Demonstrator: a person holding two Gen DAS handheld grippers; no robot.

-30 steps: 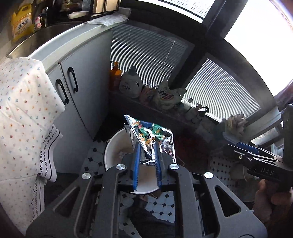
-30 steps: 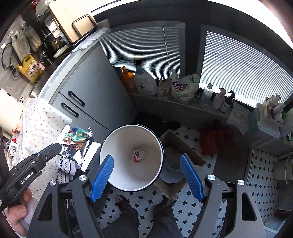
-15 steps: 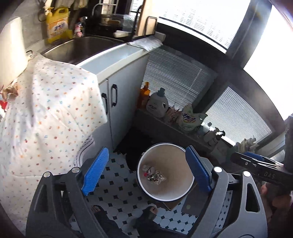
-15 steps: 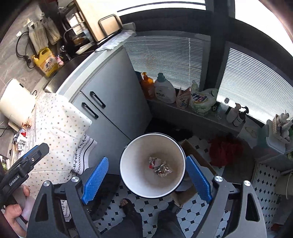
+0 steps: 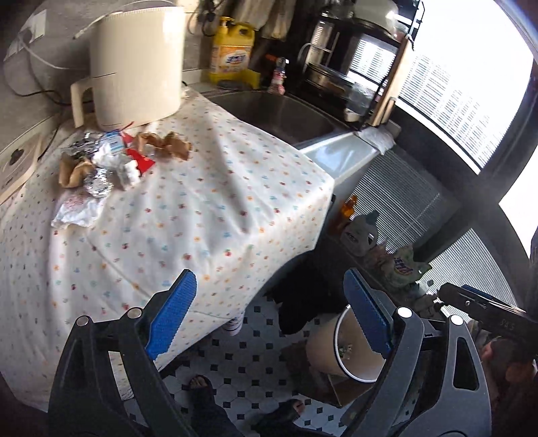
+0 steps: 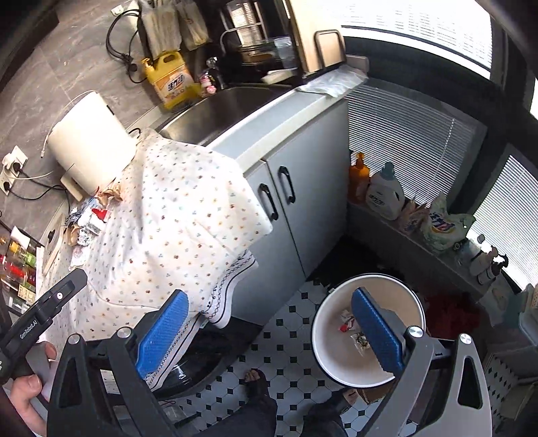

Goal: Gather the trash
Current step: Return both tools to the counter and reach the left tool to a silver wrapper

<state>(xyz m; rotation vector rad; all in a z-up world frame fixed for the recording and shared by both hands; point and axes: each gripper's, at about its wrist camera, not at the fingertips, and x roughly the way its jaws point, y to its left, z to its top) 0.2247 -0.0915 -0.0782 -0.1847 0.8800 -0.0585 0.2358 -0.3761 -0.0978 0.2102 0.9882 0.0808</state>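
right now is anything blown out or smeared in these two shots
Left wrist view: the window is blown out to white, and the bottles on the sill are smeared. Right wrist view: sharper, with only the window at the top overexposed. Both bend straight lines, such as the cabinet edges.

The tablecloth (image 5: 208, 215) is white with small multicoloured dots. The floor tiles (image 6: 285, 339) are white with black diamonds. The bin (image 6: 336, 356) is cream inside. Both grippers' pads (image 5: 171, 319) are bright blue. The detergent jug (image 6: 169, 80) is yellow, the cupboard doors (image 6: 316, 188) pale grey.
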